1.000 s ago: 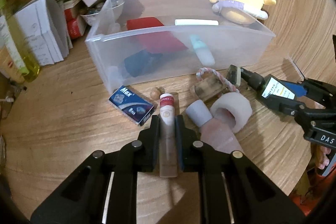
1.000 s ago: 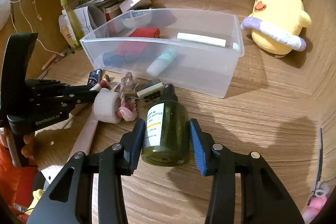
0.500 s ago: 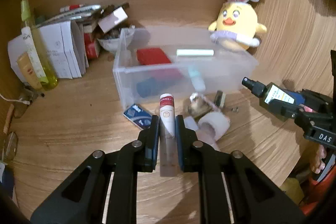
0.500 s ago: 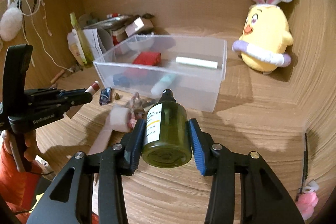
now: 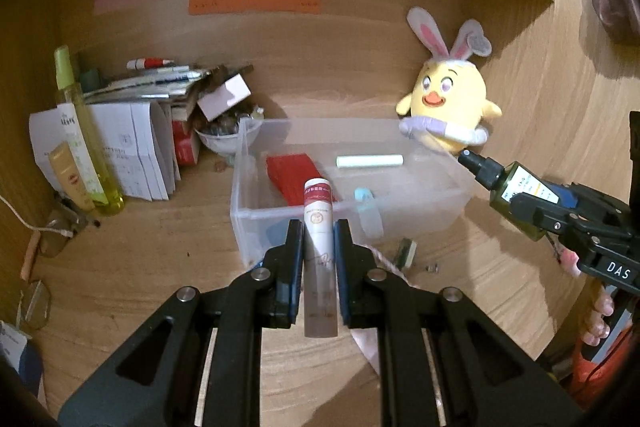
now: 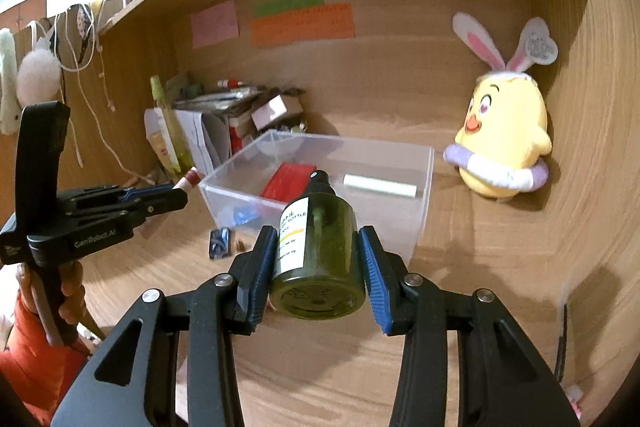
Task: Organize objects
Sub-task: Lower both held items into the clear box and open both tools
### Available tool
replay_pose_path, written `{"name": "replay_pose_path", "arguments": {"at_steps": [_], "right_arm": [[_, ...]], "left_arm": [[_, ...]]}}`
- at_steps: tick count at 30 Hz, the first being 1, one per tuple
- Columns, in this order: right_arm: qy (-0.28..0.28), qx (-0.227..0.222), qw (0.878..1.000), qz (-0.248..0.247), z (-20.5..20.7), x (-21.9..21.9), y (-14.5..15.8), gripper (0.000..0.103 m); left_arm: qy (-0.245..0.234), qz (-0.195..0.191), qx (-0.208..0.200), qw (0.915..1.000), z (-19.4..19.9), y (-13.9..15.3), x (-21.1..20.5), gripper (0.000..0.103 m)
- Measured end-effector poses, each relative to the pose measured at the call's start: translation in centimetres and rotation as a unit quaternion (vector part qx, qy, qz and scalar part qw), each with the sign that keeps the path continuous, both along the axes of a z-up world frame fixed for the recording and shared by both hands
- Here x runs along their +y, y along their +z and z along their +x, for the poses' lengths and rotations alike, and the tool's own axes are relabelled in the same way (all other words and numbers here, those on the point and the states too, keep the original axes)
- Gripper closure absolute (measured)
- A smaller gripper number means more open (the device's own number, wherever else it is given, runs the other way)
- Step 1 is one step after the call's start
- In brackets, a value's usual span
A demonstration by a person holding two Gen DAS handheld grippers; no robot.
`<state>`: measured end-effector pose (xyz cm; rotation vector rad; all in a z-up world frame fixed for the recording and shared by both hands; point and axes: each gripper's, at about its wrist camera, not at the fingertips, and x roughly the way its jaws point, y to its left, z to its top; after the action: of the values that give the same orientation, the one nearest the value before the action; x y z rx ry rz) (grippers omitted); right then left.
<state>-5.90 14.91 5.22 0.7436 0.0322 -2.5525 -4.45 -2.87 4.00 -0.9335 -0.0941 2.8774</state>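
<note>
With the left tongs clamped on a tube and the right tongs on a bottle, both are mid-carry; next, judged, lower each into the bin.

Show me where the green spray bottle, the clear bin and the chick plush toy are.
green spray bottle (image 6: 320,247): right wrist view, on its green body between the tongs.
clear bin (image 5: 412,217): left wrist view, on its front wall.
chick plush toy (image 6: 504,131): right wrist view, on its yellow belly.
</note>
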Motion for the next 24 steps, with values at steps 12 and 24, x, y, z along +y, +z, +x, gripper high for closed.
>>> {"name": "replay_pose_path", "arguments": {"at_steps": [12,24], "right_arm": [[-0.002,0.021,1.0,-0.005,-3.5,-0.5,2.3,0.065],[0.005,0.003,1.0,0.008,-8.3,-2.2,2.5,0.065]], "left_arm": [[0.013,0.006,0.03,0.9994,-2.9,3.1,-0.1,0.089],[0.022,0.018,0.018,0.9994,-6.8,3.1,0.0,0.089]]}}
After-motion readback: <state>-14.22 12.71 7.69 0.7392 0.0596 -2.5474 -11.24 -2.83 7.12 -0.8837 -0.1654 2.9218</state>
